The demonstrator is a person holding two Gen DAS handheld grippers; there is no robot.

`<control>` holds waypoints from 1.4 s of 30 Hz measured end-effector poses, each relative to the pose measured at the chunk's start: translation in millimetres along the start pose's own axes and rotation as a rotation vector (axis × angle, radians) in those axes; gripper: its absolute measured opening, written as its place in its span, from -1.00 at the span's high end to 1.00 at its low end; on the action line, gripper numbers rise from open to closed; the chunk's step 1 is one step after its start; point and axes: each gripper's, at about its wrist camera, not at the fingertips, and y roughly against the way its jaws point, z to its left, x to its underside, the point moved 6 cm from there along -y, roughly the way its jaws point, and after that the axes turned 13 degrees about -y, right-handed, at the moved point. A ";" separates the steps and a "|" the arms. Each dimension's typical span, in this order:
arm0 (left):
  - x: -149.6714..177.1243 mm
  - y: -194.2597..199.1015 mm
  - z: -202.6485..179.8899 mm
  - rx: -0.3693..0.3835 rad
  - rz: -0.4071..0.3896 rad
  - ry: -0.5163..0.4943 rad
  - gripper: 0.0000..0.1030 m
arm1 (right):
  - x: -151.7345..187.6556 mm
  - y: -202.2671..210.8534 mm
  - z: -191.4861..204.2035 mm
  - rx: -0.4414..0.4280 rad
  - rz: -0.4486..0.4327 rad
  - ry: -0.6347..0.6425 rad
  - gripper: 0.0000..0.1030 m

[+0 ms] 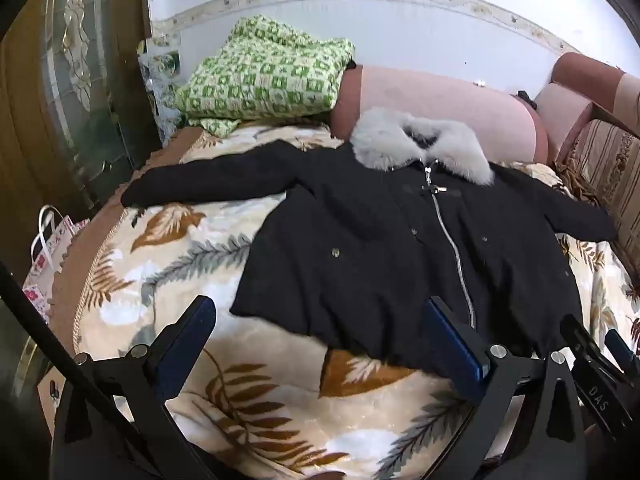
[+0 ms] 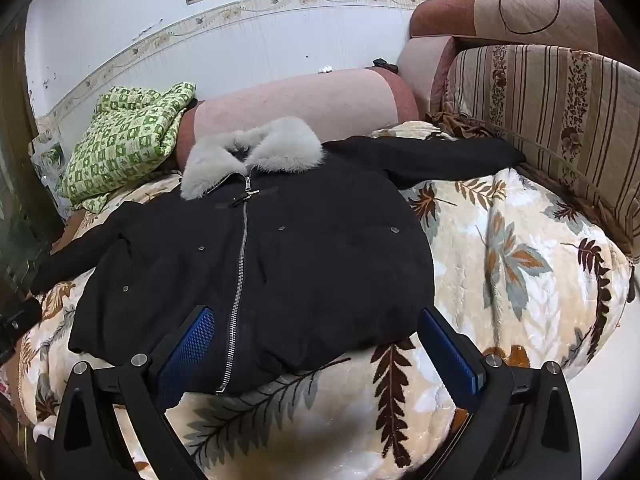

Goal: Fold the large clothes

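My left gripper hangs with jaws wide apart, holding nothing. The zipped black coat with a grey fur collar lies flat on the leaf-patterned blanket, its far cuff blurred. My right gripper gapes too, hiding the hem.

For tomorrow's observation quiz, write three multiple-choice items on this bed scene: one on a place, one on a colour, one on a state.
1. Where does the green checked quilt lie?
A. beyond the coat, near the wall
B. on the coat
C. on the floor

2. What colour is the black coat's fur collar?
A. brown
B. light grey
C. red

3. How is the coat's zip?
A. fully open
B. missing
C. closed

Answers: 1 A, it sits behind the left sleeve; 2 B, the pale fluffy trim; 3 C, the silver teeth join from hem to collar.
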 end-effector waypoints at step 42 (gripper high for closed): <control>27.5 -30.3 -27.1 0.101 0.138 -0.021 -0.99 | 15.9 -17.5 0.5 0.020 0.065 0.017 -0.99</control>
